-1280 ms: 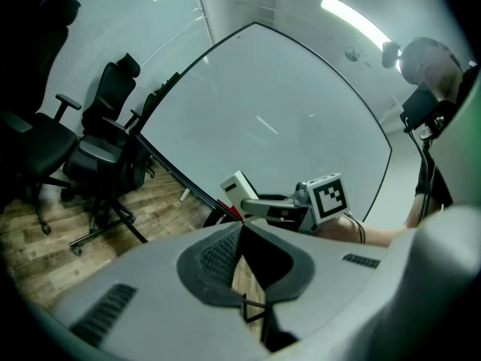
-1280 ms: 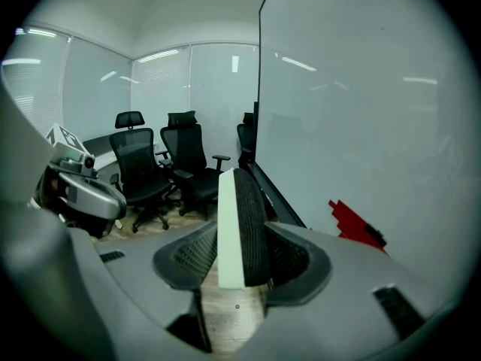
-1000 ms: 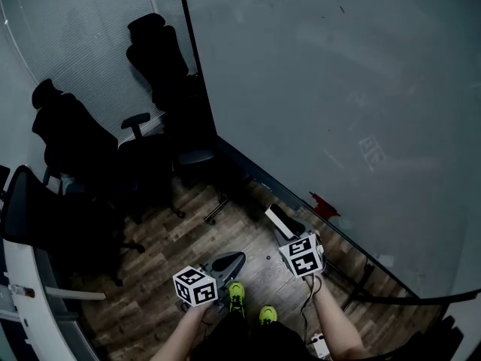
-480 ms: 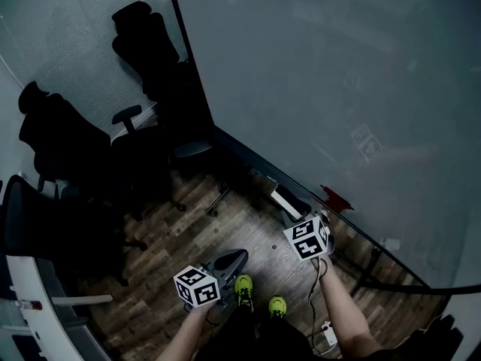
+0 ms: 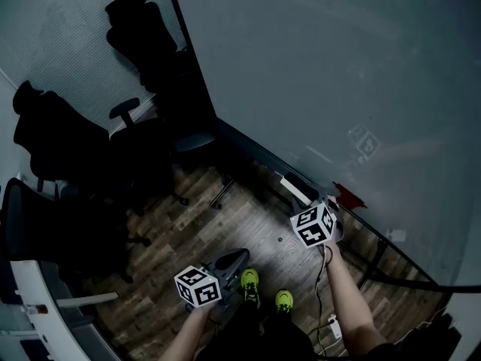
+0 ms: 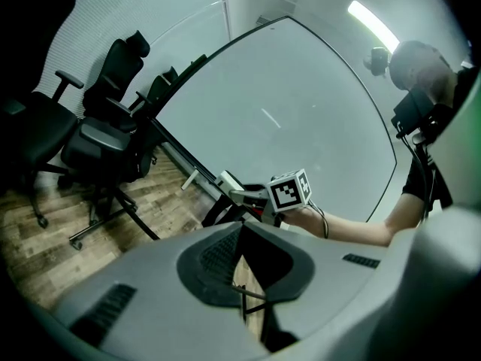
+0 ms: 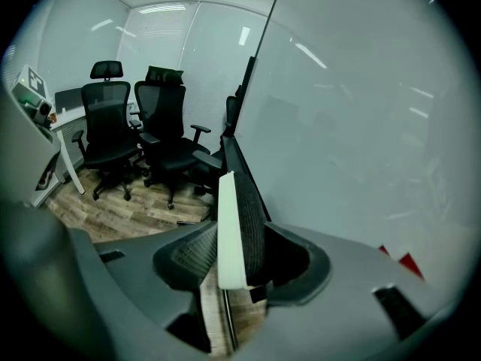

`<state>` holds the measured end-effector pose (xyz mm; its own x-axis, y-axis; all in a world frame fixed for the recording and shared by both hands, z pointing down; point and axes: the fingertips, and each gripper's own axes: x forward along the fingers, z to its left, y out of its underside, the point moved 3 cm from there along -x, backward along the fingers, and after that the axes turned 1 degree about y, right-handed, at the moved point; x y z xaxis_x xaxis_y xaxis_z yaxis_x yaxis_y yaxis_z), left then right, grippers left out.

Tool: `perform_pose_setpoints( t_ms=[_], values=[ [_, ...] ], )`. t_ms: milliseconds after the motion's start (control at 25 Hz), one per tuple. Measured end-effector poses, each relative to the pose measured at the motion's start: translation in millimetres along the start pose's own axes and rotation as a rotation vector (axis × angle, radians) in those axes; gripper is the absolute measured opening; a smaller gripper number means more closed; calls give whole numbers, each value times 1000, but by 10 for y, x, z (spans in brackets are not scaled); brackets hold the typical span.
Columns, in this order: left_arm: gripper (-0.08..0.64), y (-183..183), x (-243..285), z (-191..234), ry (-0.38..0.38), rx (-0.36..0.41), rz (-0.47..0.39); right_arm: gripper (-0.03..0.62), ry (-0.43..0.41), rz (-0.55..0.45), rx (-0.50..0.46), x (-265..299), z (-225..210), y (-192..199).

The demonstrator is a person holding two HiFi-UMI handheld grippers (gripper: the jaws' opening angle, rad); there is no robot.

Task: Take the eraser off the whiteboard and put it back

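Note:
The eraser (image 5: 295,186), a white bar with a black felt face, is clamped edge-on in my right gripper (image 5: 307,199). In the right gripper view the eraser (image 7: 230,232) stands between the two pads of the right gripper (image 7: 240,256), close to the lower edge of the whiteboard (image 7: 353,126). The whiteboard (image 5: 338,74) fills the right of the head view. My left gripper (image 5: 234,259) hangs low near the floor, its jaws together and empty. From the left gripper (image 6: 240,250) I see the eraser (image 6: 229,183) held out ahead.
A red object (image 5: 348,196) sits on the board's bottom rail just right of the eraser. Black office chairs (image 5: 64,138) stand to the left, and a white desk (image 5: 37,307) at the bottom left. A cable and a white adapter (image 5: 334,326) lie on the wooden floor.
My right gripper has carried the eraser rightwards and closer to the board's bottom rail, near the red object. The left gripper has shifted only a little.

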<state>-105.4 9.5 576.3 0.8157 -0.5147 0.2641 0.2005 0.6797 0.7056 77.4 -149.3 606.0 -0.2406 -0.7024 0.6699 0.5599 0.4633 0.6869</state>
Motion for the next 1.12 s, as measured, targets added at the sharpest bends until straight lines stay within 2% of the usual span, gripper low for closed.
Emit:
perform_pose_setpoints(
  t_ms=[80,280,400,520,880,960,1040,1120],
  values=[
    [8,-2,17,13,1,-3,5,198,12,-5,-9,21,-5,-12],
    [8,19,18,48,0,-18,18,198,95,24,-130,101,-12,7],
    [8,22,10,61,-2,-24,22,198,122,7,-122,95,-44,24],
    [8,13,22,73,-4,-30,24,198,159,18,-159,127,-99,34],
    [8,23,66,65,6,-36,31,199,197,0,-172,147,-67,26],
    [8,26,63,84,2,-38,32,243,162,-12,-146,155,-28,18],
    [8,20,63,97,1,-41,32,339,127,-19,-118,163,12,19],
    [8,11,68,95,2,-42,31,369,113,-32,-102,151,36,14]
  ],
)
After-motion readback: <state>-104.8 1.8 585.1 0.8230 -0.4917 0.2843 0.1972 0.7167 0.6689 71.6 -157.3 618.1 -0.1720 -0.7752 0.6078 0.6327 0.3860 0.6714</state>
